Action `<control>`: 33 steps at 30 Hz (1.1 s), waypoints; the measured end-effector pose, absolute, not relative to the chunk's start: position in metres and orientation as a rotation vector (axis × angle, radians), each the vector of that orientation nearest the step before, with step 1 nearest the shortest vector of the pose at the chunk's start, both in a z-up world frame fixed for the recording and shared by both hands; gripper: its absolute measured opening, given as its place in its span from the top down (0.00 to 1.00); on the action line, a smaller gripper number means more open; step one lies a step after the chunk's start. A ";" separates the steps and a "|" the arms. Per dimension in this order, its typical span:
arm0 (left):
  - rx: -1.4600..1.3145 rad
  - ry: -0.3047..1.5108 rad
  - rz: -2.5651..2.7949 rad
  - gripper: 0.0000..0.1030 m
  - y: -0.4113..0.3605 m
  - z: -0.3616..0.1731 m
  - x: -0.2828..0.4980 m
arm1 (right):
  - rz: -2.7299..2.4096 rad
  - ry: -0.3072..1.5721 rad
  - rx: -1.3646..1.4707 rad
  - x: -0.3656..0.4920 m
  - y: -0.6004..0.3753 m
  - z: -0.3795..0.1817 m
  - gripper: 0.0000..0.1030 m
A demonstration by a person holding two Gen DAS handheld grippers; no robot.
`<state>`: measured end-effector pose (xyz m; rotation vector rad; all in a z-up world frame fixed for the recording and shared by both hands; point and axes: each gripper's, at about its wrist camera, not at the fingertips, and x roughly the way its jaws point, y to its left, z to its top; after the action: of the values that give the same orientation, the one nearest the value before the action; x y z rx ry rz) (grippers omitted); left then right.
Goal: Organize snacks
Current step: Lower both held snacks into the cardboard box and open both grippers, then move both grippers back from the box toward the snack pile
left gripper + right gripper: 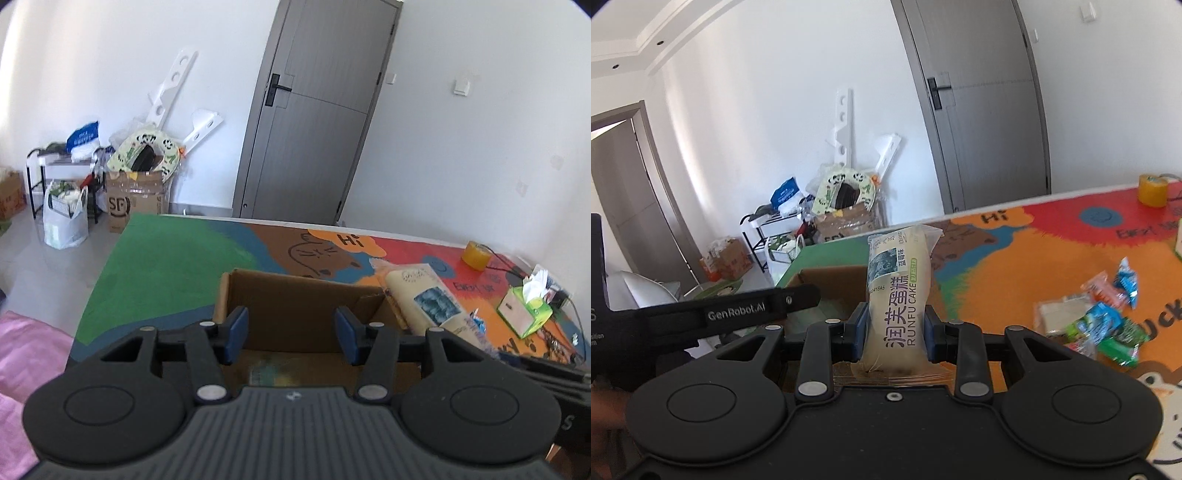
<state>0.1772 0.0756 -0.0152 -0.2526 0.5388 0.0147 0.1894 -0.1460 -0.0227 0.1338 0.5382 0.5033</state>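
Observation:
My left gripper (291,332) hangs open over a brown cardboard box (295,291) on the colourful table mat, with nothing between its blue pads. A greenish snack packet (273,371) lies on the box floor below them. My right gripper (895,332) is shut on a cream Runfu cake packet (897,291), held upright just right of the box (827,284). The same cake packet (424,295) shows at the box's right rim in the left wrist view. The left gripper's black arm (738,314) crosses the right wrist view at left.
Several loose snack packets (1100,321) lie on the orange part of the mat to the right. A yellow tape roll (478,254) and a green tissue box (524,314) with cables stand at the far right. A pink cloth (22,350) is at left; the floor beyond holds boxes and bags.

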 end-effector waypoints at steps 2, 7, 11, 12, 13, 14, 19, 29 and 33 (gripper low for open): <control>-0.271 0.540 -0.002 0.51 0.078 -0.012 0.176 | 0.504 0.549 0.146 0.192 -0.144 -0.021 0.70; -0.274 0.518 0.000 0.50 0.081 -0.007 0.169 | 0.497 0.545 0.149 0.194 -0.137 -0.021 0.70; -0.281 0.509 0.041 0.45 0.084 -0.003 0.160 | 0.524 0.536 0.135 0.193 -0.131 -0.021 0.69; -0.284 0.507 0.051 0.43 0.084 -0.002 0.156 | 0.529 0.528 0.135 0.193 -0.130 -0.021 0.65; -0.288 0.504 0.069 0.38 0.084 -0.002 0.151 | 0.522 0.524 0.140 0.191 -0.131 -0.020 0.55; -0.290 0.503 0.084 0.33 0.084 -0.001 0.147 | 0.515 0.517 0.141 0.188 -0.132 -0.019 0.50; -0.286 0.485 0.130 0.23 0.076 0.006 0.124 | 0.527 0.485 0.142 0.163 -0.148 -0.013 0.40; -0.281 0.502 0.149 0.12 0.044 0.018 0.090 | 0.459 0.481 0.178 0.130 -0.209 -0.007 0.19; -0.273 0.511 0.132 0.11 0.030 0.019 0.077 | 0.436 0.485 0.182 0.120 -0.230 -0.006 0.14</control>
<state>0.0771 0.0300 0.0194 -0.2734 0.5111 0.1321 0.1197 -0.2301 -0.0061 0.1821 0.4848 0.4361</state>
